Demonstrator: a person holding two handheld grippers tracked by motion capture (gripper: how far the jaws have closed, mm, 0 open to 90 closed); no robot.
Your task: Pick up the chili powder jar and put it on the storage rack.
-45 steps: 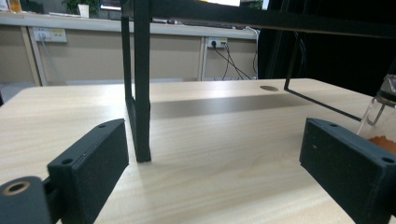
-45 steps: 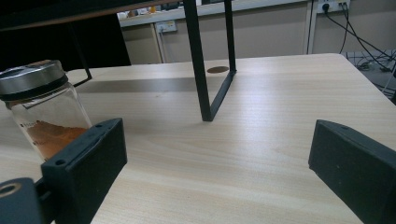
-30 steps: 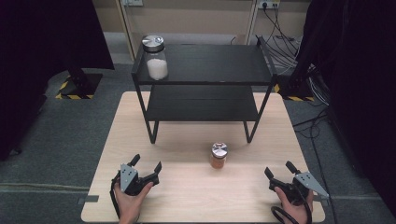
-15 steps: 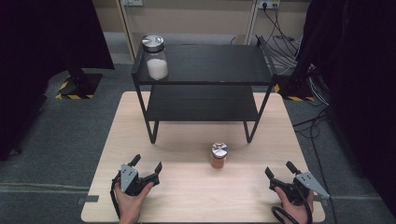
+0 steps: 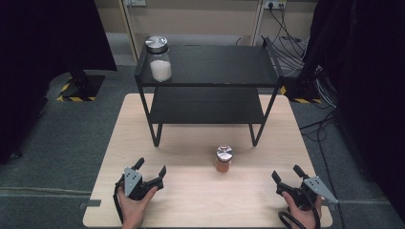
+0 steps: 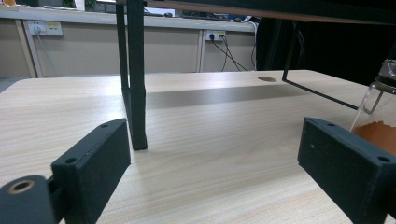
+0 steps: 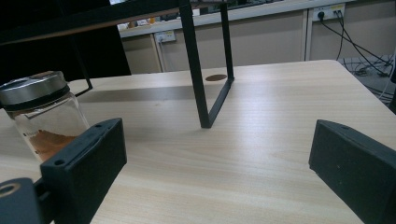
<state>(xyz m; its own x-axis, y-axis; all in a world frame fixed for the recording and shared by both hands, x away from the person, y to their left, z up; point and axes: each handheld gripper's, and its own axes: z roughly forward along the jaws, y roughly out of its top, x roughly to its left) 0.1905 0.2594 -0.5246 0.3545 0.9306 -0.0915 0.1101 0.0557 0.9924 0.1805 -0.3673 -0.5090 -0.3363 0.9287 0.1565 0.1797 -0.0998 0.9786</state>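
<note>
A small glass jar (image 5: 223, 159) with a metal lid and a shallow layer of brown powder was found standing upright on the table (image 5: 191, 200), just in front of the black shelf rack (image 5: 210, 90) and near that rack's front right leg. The left gripper (image 5: 152, 172) and the right gripper (image 5: 287, 177) were held low over the table's near edge, well in front of the rack and either side of the jar, both with jaws spread wide and nothing between them. The jar was judged light, rigid, breakable and smooth-sided, so liable to slip; a hold across the glass body below the lid was judged soundest. No label, brand or legible writing was observed on the jar.
</note>
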